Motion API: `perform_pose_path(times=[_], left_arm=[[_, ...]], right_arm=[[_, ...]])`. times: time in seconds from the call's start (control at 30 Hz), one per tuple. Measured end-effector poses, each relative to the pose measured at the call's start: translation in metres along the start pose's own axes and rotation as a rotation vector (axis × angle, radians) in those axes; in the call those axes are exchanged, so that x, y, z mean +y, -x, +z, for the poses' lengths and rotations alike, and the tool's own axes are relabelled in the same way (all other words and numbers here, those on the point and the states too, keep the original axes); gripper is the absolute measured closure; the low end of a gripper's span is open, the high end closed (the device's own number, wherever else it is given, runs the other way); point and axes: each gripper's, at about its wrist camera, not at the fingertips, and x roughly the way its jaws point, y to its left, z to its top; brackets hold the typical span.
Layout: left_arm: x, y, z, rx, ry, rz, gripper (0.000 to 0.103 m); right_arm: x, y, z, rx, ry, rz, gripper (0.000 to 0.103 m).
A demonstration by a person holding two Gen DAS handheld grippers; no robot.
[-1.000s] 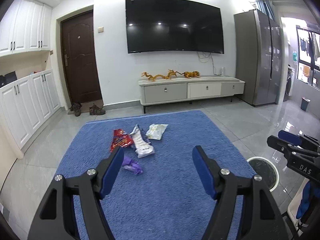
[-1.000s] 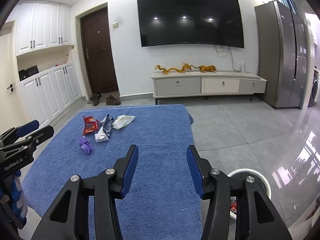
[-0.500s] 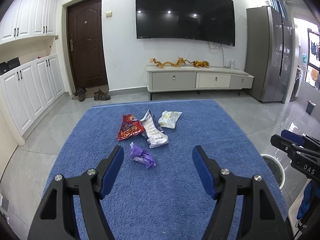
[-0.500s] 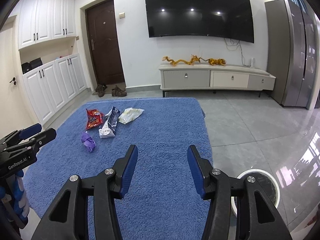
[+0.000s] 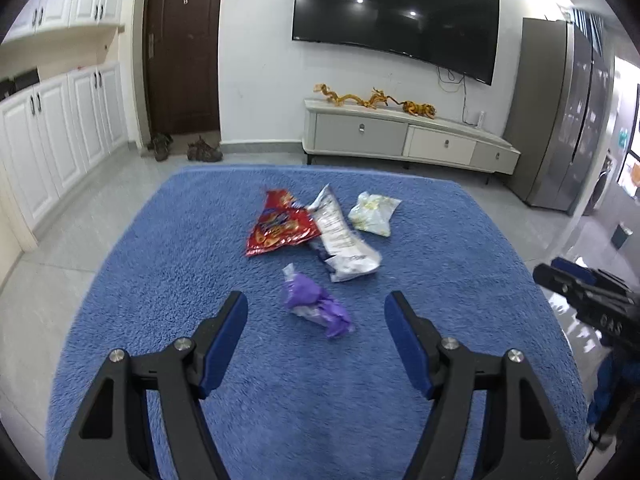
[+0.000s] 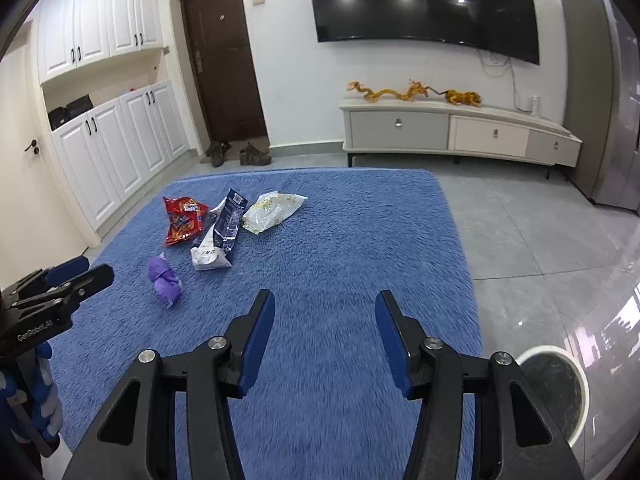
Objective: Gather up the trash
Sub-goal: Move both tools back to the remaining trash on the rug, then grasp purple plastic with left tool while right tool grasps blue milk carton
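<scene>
bin (image 6: 554, 392) — rim cut off, wrapper print unreadable

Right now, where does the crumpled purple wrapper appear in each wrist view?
Left wrist view: the purple wrapper lies on the blue rug near the picture's middle, just ahead of the tool's open fingers.
Right wrist view: the wrapper sits left of centre, on the rug.
Shared landmark: the red snack bag, lying just beyond the wrapper.
</scene>
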Motion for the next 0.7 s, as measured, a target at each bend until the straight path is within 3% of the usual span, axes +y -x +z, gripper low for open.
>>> perform_pose_path(times=[0.17, 0.43, 0.53, 0.63, 0.7], left_arm=[[0.023, -0.037, 0.004, 0.104, 0.040, -0.091, 0.033], [0.020, -0.089, 0.008, 0.190, 0.033, -0.123, 0.034], [0.027, -0.101, 0.000, 0.220, 0.069, -0.133, 0.043], [0.028, -0.093, -0.007, 0.195, 0.064, -0.144, 0.056], [0.031, -0.088, -0.012, 0.189, 0.081, -0.164, 0.060]], right_arm=[[0.002, -0.036, 0.016, 0.023, 0.015, 0.034, 0.045], [0.029, -0.096, 0.047, 0.070, 0.034, 0.168, 0.045], [0.047, -0.121, 0.057, 0.106, 0.037, 0.254, 0.045], [0.063, -0.150, 0.061, 0.164, 0.033, 0.325, 0.045], [0.072, -0.167, 0.059, 0.204, 0.028, 0.349, 0.045]])
